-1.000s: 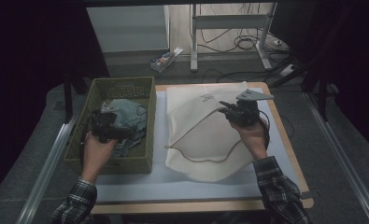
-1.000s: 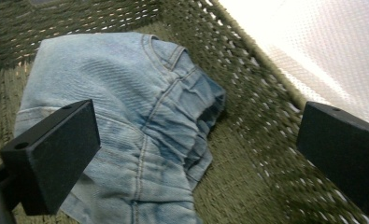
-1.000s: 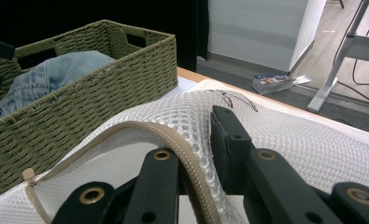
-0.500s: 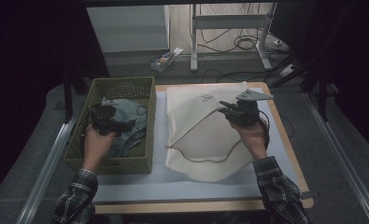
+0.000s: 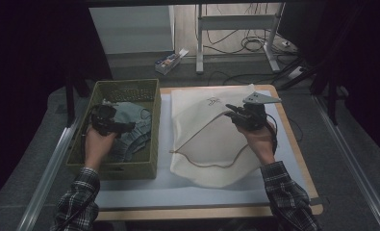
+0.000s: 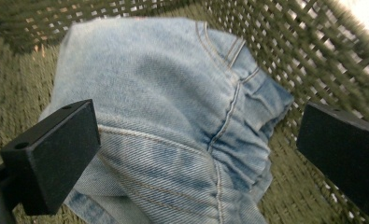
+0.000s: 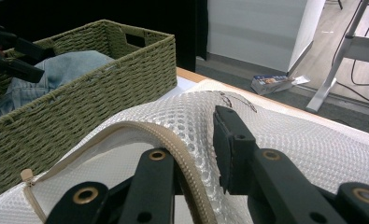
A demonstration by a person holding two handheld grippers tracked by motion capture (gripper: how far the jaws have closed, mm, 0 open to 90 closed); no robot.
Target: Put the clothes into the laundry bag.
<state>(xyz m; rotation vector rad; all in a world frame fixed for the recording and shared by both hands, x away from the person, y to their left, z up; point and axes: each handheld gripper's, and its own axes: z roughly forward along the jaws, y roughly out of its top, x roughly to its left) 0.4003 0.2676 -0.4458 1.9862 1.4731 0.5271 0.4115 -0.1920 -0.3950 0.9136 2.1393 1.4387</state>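
Crumpled faded denim garment (image 6: pixel 173 121); white mesh bag (image 5: pixel 211 139).

The olive-green woven basket (image 5: pixel 146 91) looks like twisted paper cord or wicker, rough and matt. The faded light-blue denim garment (image 6: pixel 173 116) in it is coarse twill cloth with raised stitched seams. The white mesh laundry bag (image 7: pixel 285 135) is a soft, bumpy, honeycomb-textured fabric, edged by a beige zip tape. The black gripper jaws (image 6: pixel 51 154) look like matt plastic, faintly grainy. The table's edge (image 5: pixel 293 139) is smooth light wood.
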